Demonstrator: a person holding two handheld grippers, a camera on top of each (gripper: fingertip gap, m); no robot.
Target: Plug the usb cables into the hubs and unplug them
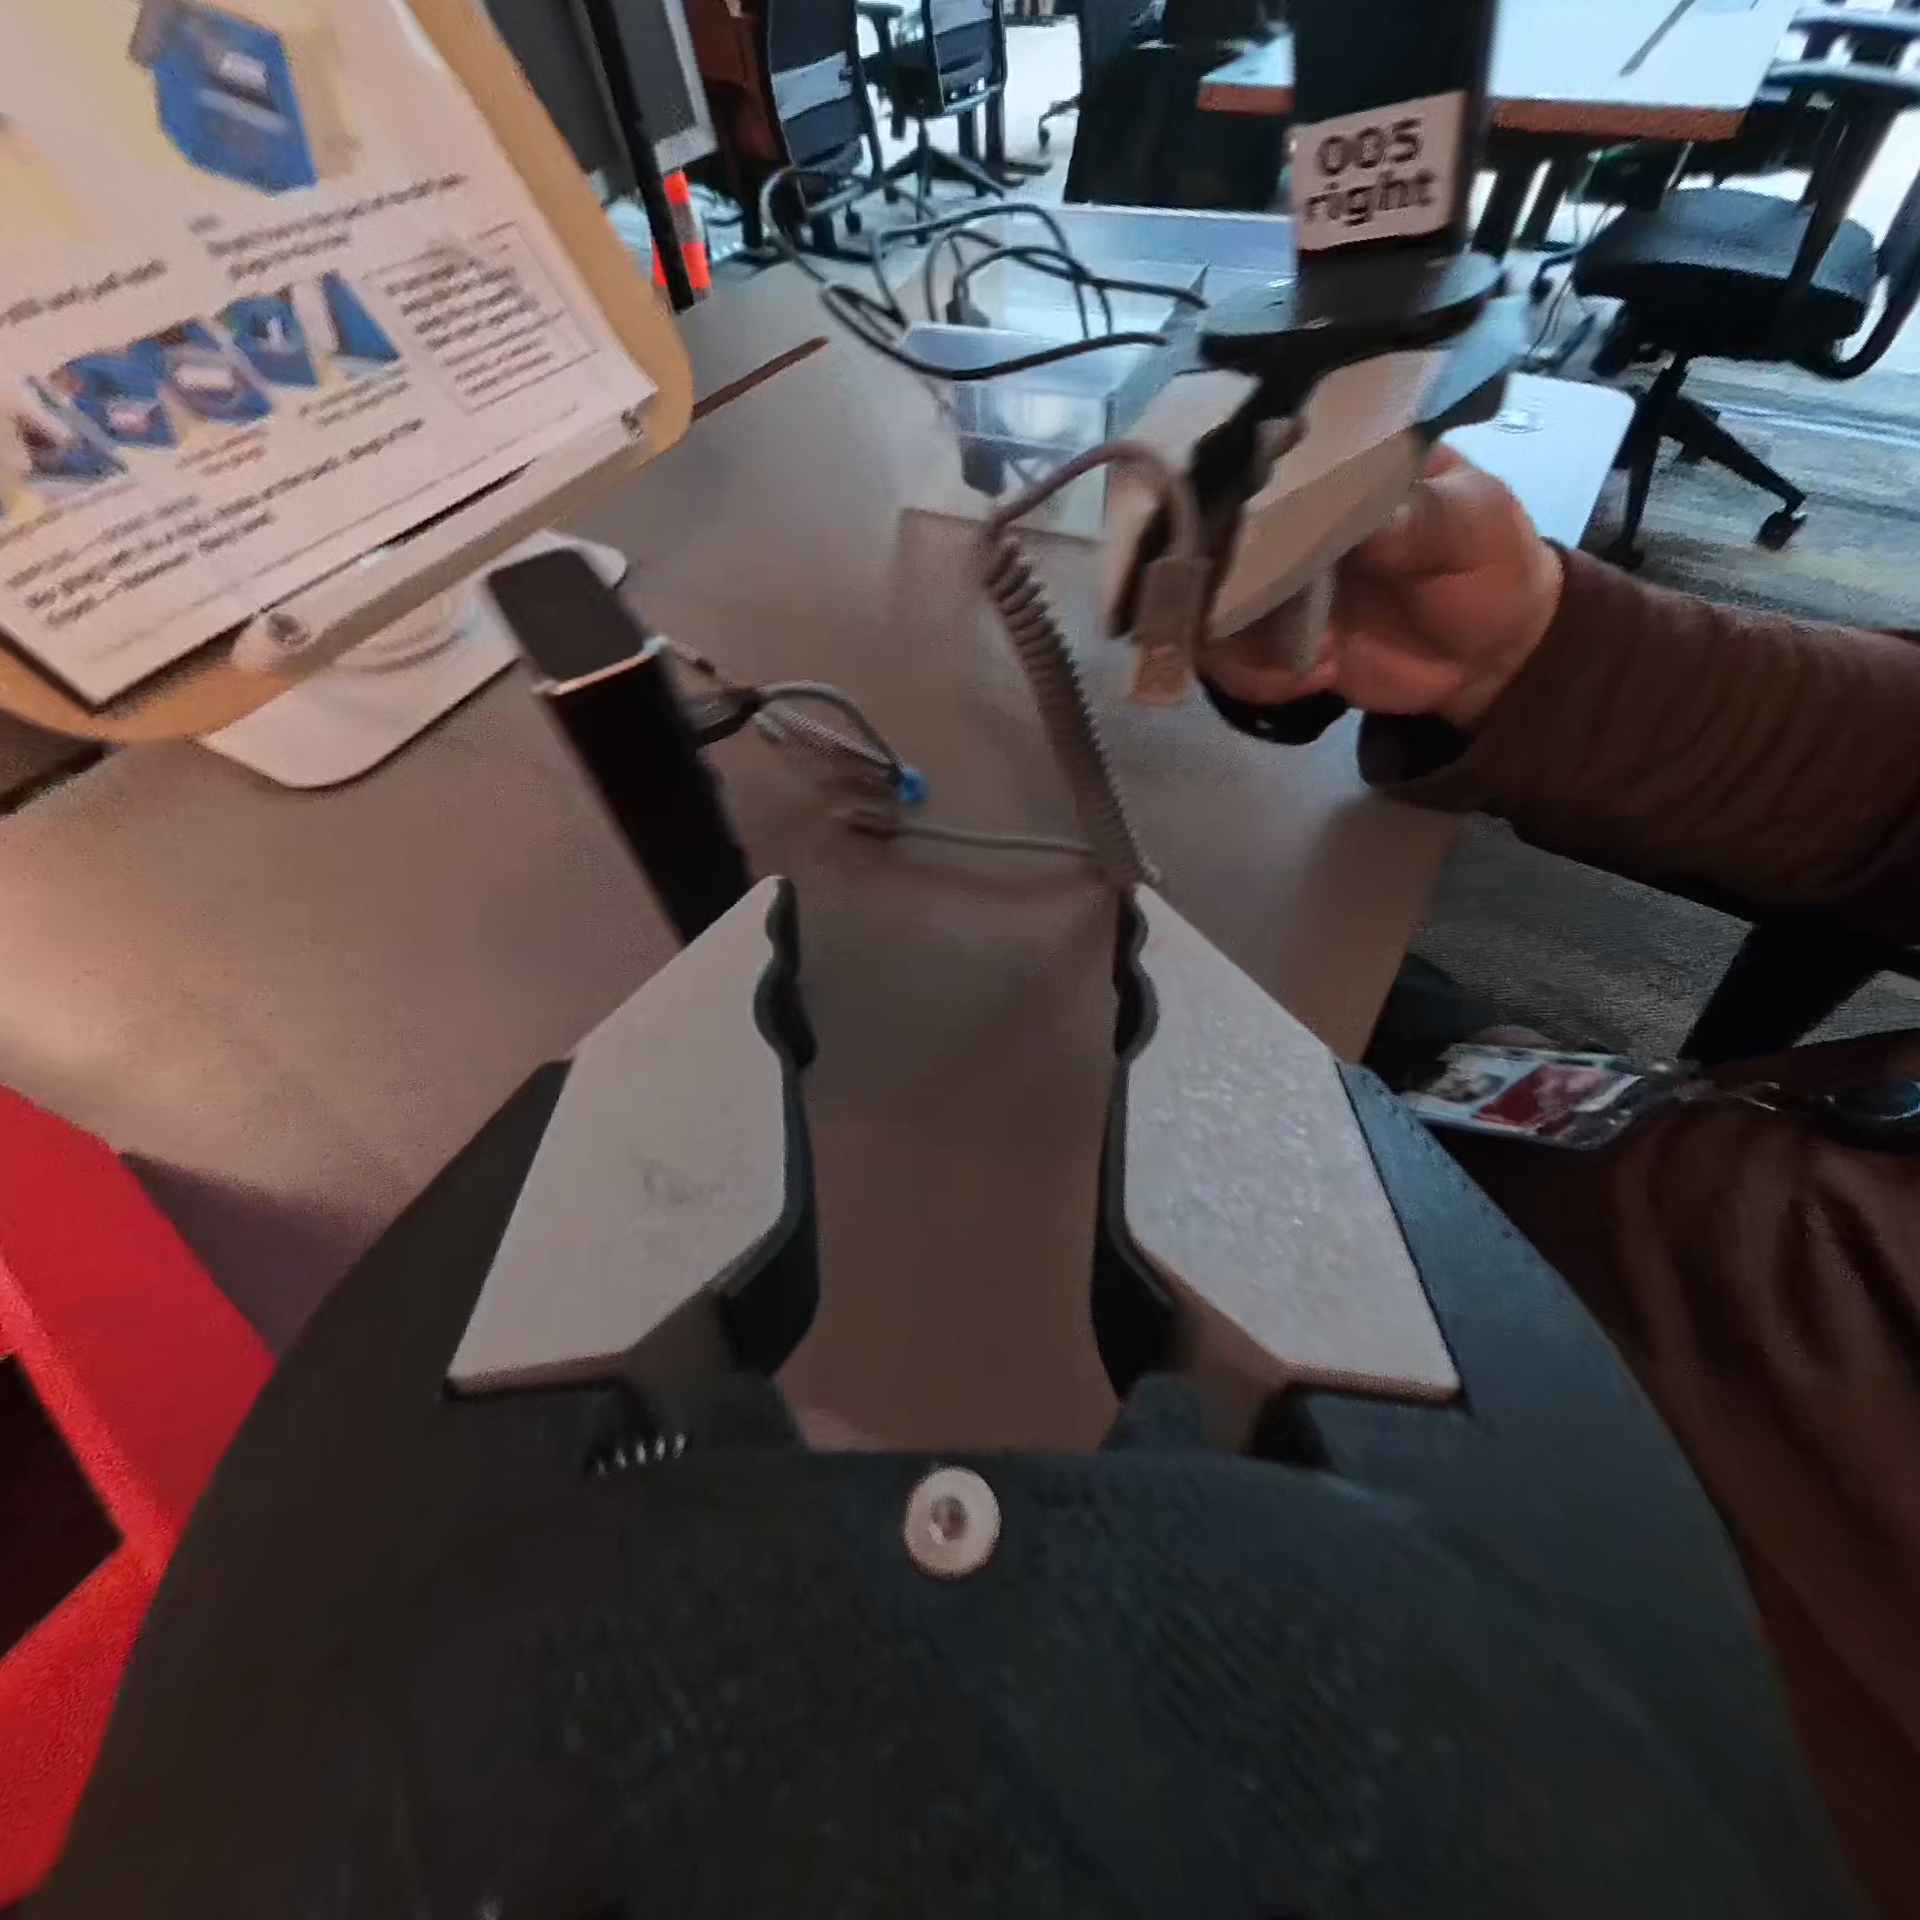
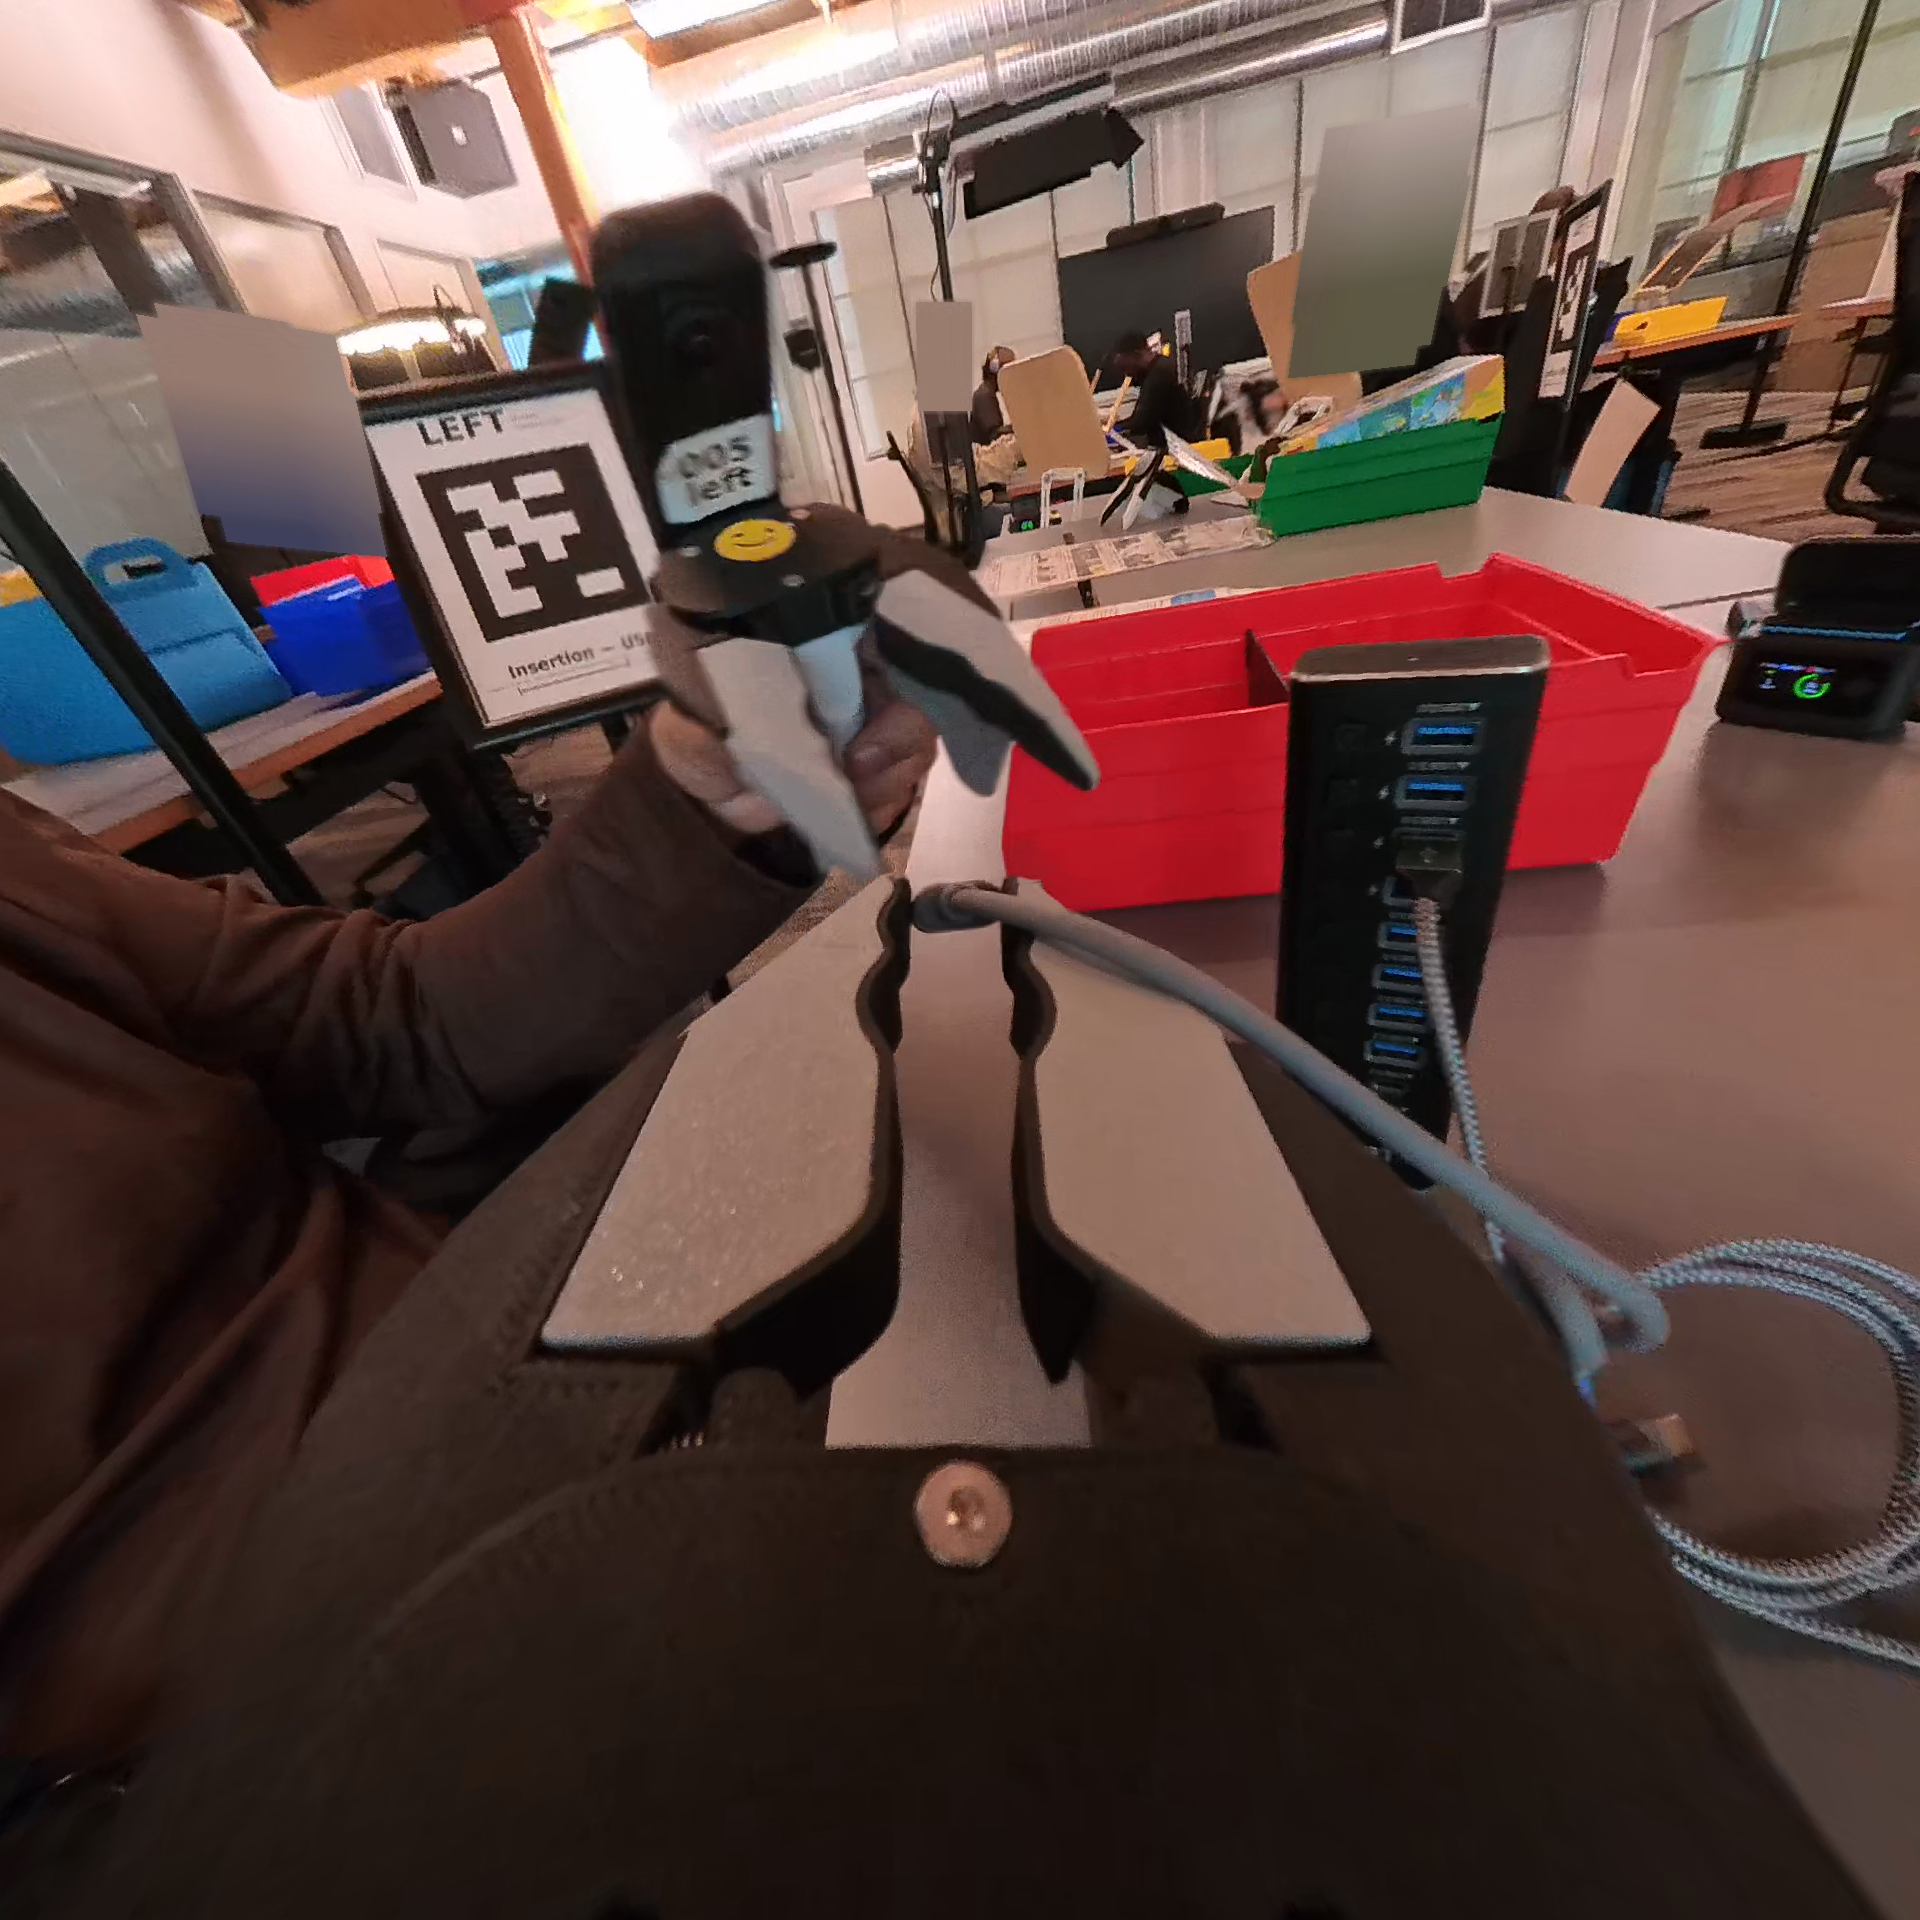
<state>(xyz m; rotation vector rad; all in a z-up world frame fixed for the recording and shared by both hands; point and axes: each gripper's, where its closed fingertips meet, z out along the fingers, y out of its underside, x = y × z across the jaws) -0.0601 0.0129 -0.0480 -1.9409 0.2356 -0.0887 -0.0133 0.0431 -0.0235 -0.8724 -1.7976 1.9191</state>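
We see a glossy black hub (image 2: 1408, 883) with a column of bright blue ports, and in one port a black plug on a cable (image 2: 1444, 997) braided in grey and white, speckled like salt and pepper. A plain pale grey cable (image 2: 1247, 1039) crosses in front. Behind stands a vivid red bin (image 2: 1143, 821) (its divider is black), on a matte grey-brown table (image 2: 1714, 987). Both grippers, the left gripper (image 2: 971, 821) and the right gripper (image 2: 956, 914), have silver-grey fingers edged in black on black bodies. The person's sleeve (image 2: 364, 987) is dark brown. A black-and-white square-patterned sign (image 2: 520, 551) stands further off, beside light blue and deep blue containers.
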